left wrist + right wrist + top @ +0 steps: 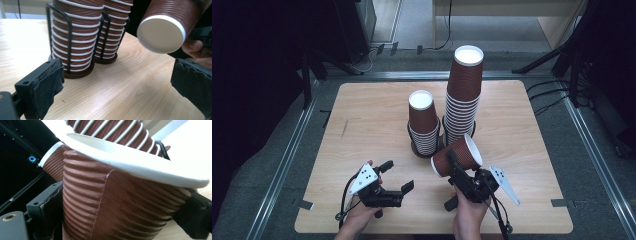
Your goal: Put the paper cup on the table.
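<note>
A ribbed paper cup rides tilted in the right gripper, below two racked stacks.

High view: the right gripper (457, 172) clamps the paper cup (457, 156) at 5 o'clock of the short stack (423, 123), apparently bound for it; the tall stack (463, 95) stands alongside. Left gripper view: the left gripper (120, 82) gapes wide, empty. Right gripper view: both jaws squeeze the cup's wall.
</note>
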The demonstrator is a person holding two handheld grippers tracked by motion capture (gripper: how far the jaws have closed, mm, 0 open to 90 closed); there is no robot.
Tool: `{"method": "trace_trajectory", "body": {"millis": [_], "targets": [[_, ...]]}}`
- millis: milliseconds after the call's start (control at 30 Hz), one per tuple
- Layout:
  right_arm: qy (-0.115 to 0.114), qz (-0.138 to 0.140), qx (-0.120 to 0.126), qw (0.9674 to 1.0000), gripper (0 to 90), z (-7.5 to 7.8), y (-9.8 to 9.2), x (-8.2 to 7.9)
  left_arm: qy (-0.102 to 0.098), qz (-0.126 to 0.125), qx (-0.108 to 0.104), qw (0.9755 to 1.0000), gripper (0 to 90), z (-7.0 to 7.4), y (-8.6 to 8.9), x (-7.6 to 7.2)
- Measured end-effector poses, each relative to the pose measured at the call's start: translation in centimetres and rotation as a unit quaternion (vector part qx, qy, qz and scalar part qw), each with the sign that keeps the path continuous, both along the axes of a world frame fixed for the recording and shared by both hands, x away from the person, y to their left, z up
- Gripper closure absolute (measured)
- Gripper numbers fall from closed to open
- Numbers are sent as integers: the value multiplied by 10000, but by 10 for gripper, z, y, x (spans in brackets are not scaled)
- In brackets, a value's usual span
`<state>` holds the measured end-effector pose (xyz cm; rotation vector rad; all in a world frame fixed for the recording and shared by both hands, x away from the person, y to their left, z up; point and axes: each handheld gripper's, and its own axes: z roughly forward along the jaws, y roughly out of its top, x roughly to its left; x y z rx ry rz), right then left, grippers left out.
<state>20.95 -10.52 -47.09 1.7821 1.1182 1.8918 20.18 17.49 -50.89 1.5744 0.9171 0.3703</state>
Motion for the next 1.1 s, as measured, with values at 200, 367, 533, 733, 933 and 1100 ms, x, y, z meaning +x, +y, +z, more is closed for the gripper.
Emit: {"method": "trace_trajectory", "body": {"millis": [200,367,533,733,933,1100], "targets": [[-128,-48,-404,9991,78,4,-7,3,56,153,29,9999,0,-1,6,2],[-528,-41,-1059,9930,76,6,-14,1,115,280,107,9995,0,-3,11,0],[-666,-53,-1332,9888,76,8,-22,3,200,455,157,9986,0,-5,19,-1],[-791,-101,-1707,9821,76,5,-32,7,260,794,241,9962,0,-9,35,-4],[-804,-121,-2002,9764,76,4,-48,13,252,1156,353,9923,0,-14,54,-10],[-1067,-46,-2199,9697,77,2,-63,16,374,1502,395,9872,0,-22,74,-14]]}}
